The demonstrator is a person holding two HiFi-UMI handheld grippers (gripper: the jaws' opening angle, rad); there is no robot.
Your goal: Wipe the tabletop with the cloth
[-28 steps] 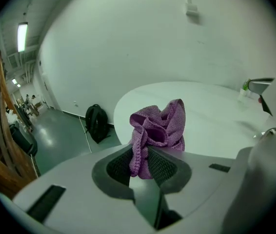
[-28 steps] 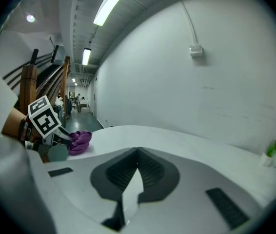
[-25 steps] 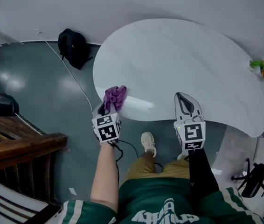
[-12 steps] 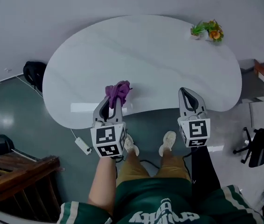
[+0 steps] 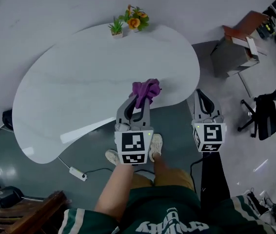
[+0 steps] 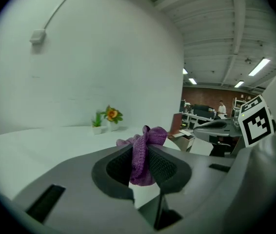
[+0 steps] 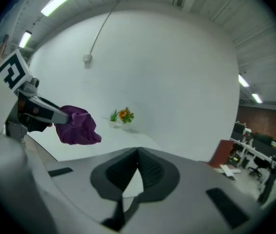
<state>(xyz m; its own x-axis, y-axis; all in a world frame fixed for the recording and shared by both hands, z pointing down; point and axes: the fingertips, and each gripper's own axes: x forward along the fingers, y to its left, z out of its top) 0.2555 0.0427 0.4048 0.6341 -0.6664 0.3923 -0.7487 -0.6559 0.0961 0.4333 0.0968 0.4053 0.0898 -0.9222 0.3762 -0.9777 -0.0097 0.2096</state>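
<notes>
Head view: left claw (image 5: 139, 101) clamped on a bunched purple cloth (image 5: 146, 88), at the white counter's (image 5: 79, 82) near edge. Left gripper view: the knitted cloth is pinched between the jaws. Right gripper view: right claw (image 7: 138, 153) closed, empty; the cloth is to its left.

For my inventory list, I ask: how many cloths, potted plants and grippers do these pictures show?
Purple cloth: 1
Potted plants: 2, a green plant and an orange-flowered plant
Grippers: 2, left gripper and right gripper
Total: 5
</notes>
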